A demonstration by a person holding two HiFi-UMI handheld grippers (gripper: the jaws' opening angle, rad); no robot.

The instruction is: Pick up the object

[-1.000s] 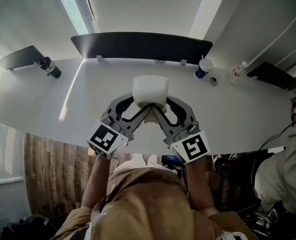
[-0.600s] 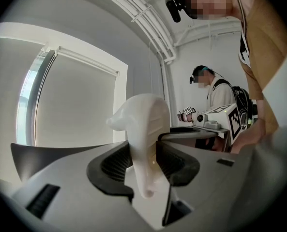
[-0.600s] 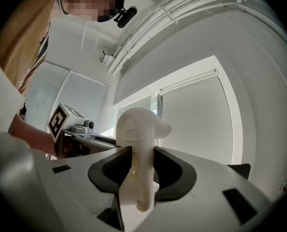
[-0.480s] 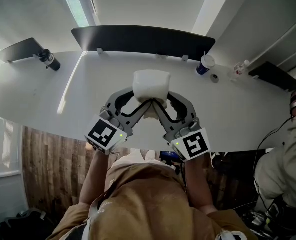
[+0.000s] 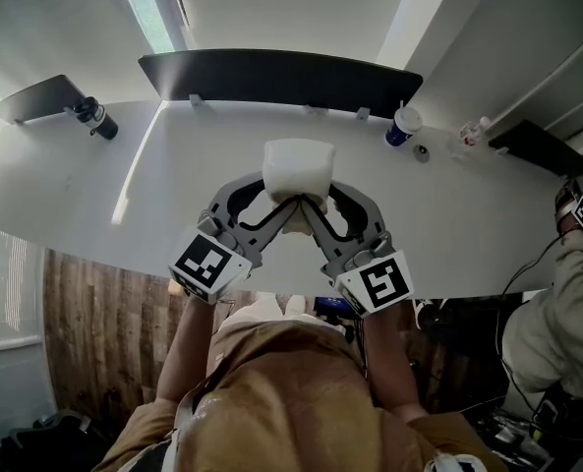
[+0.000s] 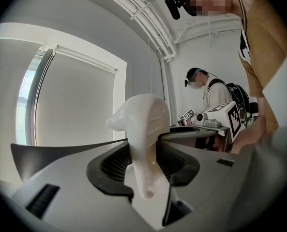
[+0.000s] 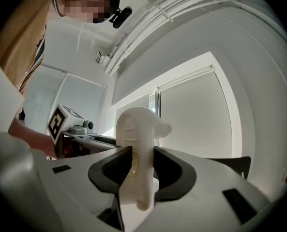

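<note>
Holding one white object between two grippers, my left gripper and my right gripper, one on each side of it.

Left jaws: drawn in on the object, both pads pressed against its flanks.
Right jaws: likewise clamped on the same object, with contact on both sides.

Object count: one. It is pale and smooth, rounded at the top, with a nub to one side. It sits over the middle of the counter, near the front edge. I cannot tell whether its underside touches the surface.

Marker cubes: two, the left marker cube and the right marker cube, both at the front edge.

Other items, along the back edge:
- One dark cylinder, near the back left corner.
- One white cup with a blue base, toward the back right.
- One small round item, just beside the cup.
- One small pale bottle, further right.

Dark panels: three. A long dark panel stands at the back middle, a left dark panel at the left end, and a right dark panel at the right end.

Other persons: one second person, at the counter's right end.
</note>
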